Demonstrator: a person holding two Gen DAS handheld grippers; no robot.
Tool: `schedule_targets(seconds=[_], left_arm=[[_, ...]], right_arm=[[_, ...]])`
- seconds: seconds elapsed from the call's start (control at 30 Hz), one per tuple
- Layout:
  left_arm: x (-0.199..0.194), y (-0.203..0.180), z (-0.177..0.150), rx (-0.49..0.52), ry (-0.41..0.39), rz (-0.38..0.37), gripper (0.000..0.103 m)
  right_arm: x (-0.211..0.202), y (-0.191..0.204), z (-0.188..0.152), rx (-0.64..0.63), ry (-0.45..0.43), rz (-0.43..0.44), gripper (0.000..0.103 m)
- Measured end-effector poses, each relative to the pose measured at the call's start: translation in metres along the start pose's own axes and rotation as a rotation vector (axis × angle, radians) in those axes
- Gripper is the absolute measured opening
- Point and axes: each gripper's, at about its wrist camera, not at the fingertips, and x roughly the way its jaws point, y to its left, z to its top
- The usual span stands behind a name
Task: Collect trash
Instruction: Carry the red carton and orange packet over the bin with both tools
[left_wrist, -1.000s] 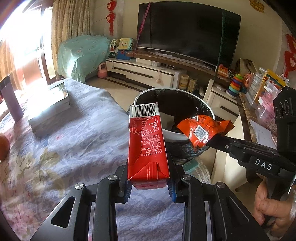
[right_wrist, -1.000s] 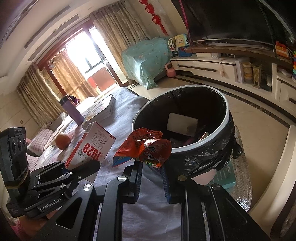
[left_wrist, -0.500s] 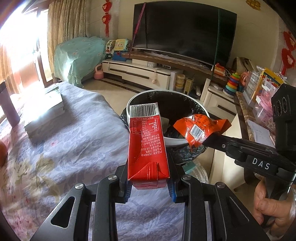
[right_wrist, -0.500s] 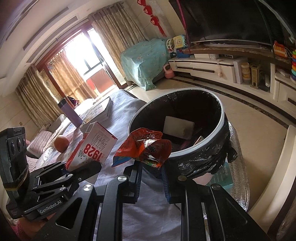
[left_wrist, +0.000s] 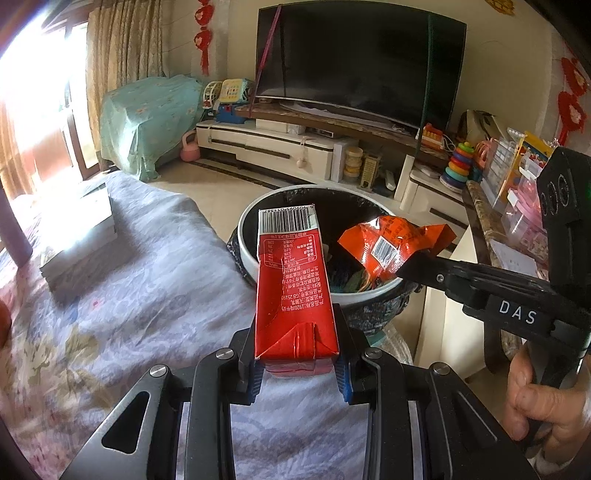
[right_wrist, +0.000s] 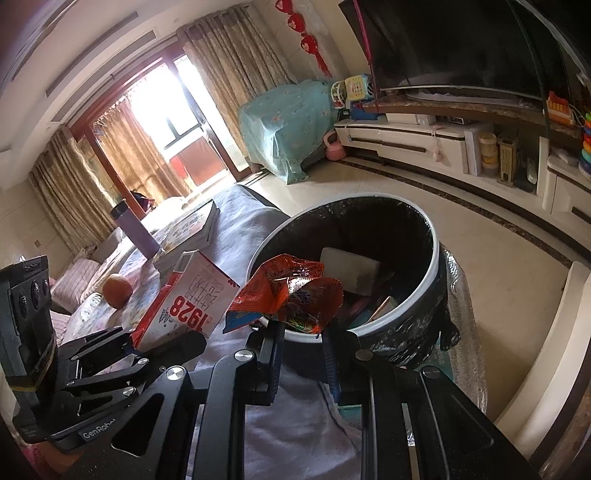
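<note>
My left gripper (left_wrist: 300, 363) is shut on a red and white milk carton (left_wrist: 293, 291), whose far end reaches over the near rim of the trash bin (left_wrist: 245, 245). My right gripper (right_wrist: 302, 334) is shut on a crumpled orange snack wrapper (right_wrist: 291, 291) and holds it over the bin's near rim (right_wrist: 424, 310). The bin is round and white-rimmed with a black liner, and some trash lies inside. The wrapper (left_wrist: 391, 243) and the right gripper (left_wrist: 410, 266) show in the left wrist view; the carton (right_wrist: 188, 299) and the left gripper (right_wrist: 162, 343) show in the right wrist view.
The bin stands on the floor beside a table with a bluish floral cloth (left_wrist: 129, 295). On the table lie a stack of books (right_wrist: 192, 232), a purple flask (right_wrist: 135, 232) and an orange (right_wrist: 117, 290). A TV cabinet (left_wrist: 277, 147) and a cluttered shelf (left_wrist: 517, 192) stand beyond.
Both grippers have moved forward toward the bin with their loads. The wrapper now hangs further over the bin's opening. Both grips are unchanged.
</note>
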Motion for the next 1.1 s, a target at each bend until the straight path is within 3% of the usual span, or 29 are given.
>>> schedule_targets(seconds=[1.1], left_arm=[[0.034, -0.009, 0.037, 0.033, 0.014, 0.012, 0.03]], right_arm=[[0.017, -0.021, 0.027, -0.001, 0.027, -0.052, 0.02]])
